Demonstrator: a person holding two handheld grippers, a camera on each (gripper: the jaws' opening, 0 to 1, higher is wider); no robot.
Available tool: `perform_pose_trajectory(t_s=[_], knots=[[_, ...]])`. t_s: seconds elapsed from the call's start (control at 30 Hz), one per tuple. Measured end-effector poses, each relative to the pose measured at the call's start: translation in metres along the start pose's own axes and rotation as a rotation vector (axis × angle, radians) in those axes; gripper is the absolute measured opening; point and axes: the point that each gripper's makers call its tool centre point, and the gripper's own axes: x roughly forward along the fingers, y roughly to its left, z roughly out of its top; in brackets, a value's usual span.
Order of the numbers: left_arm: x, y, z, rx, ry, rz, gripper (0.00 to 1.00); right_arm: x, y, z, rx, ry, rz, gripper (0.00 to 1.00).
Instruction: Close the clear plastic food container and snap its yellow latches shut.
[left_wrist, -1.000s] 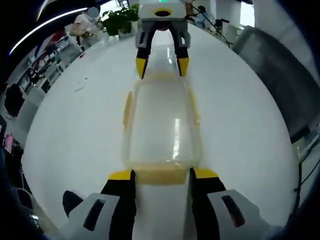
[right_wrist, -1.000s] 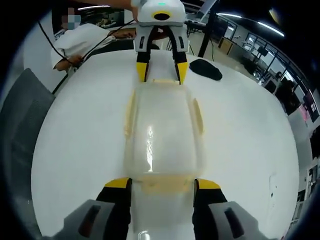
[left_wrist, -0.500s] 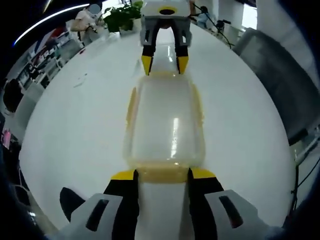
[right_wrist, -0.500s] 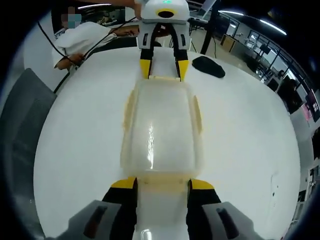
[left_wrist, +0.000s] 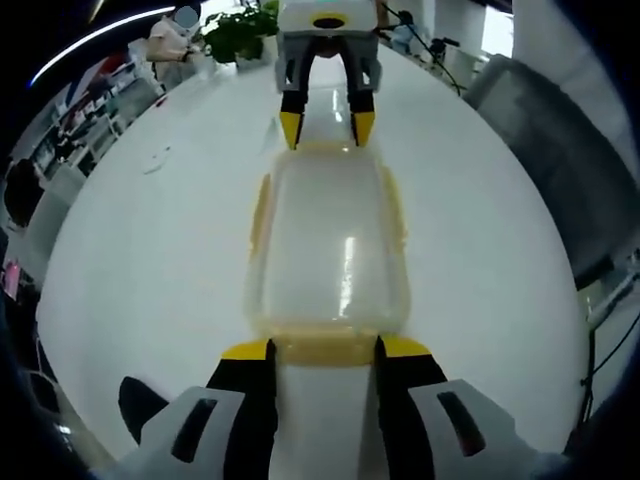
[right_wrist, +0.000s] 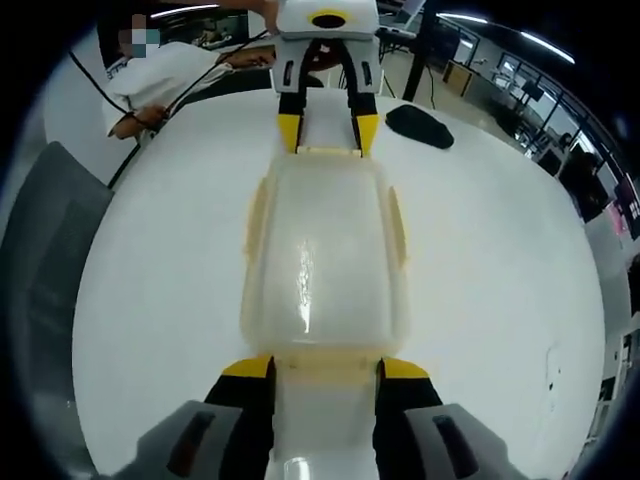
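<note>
A clear plastic container (left_wrist: 328, 240) with its lid on lies lengthwise on the white table (left_wrist: 140, 260), between my two grippers. Yellow latches (left_wrist: 260, 215) run along its long sides. My left gripper (left_wrist: 323, 352) stands open at the near short end, its yellow-tipped jaws flanking the yellow end latch (left_wrist: 322, 342). In the same view, my right gripper (left_wrist: 326, 130) stands open at the far end. The right gripper view shows the container (right_wrist: 325, 250) from the other end: my right gripper (right_wrist: 324, 368) straddles the near end latch (right_wrist: 324, 358), and the left gripper (right_wrist: 327, 135) straddles the far one.
A grey chair (left_wrist: 560, 150) stands by the table edge, with a potted plant (left_wrist: 235, 30) beyond the far side. In the right gripper view a person (right_wrist: 165, 85) leans on the table, a black object (right_wrist: 420, 125) lies nearby, and a grey chair (right_wrist: 40, 260) sits at left.
Both grippers have come slightly closer to the container's ends, and each pair of jaws has narrowed a little around its end latch. The container has not moved.
</note>
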Motion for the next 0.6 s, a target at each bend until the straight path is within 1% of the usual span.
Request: perform_pose_trajectory(t_s=[0.13,0.17,0.2,0.23,0.33,0.47,0.53,0.6], knots=[[-0.0003,-0.0007,-0.0003,0.004,0.003,0.009,0.37,-0.0001,0.0019,0.0001,-0.003,0.01,0.001,0.37],[0.0,0.0002,-0.0002,-0.019,0.005,0.011,0.37,0.0003,0.0021,0.0005,-0.001,0.014,0.0,0.37],[0.0007,0.0012,-0.0006,-0.022,0.012,0.009,0.37,0.0002,0.002,0.0007,-0.003,0.022,-0.005,0.36],[0.001,0.0007,-0.0006,-0.005,0.025,0.01,0.36,0.0006,0.002,0.0,-0.003,0.025,-0.008,0.36],[0.0009,-0.0003,-0.0004,-0.015,0.04,0.014,0.36,0.0006,0.0017,0.0001,-0.005,0.03,-0.008,0.36],[0.0001,-0.0009,-0.0015,-0.028,0.034,0.02,0.36,0.0,0.0021,0.0,0.001,0.03,-0.012,0.35],[0.0006,-0.0005,-0.0021,-0.031,0.044,0.033,0.36,-0.0003,0.0022,-0.0003,0.0,0.029,-0.015,0.35],[0.0011,-0.0005,-0.0021,-0.016,0.056,0.043,0.36,-0.0006,0.0022,-0.0009,-0.008,0.032,-0.018,0.35]])
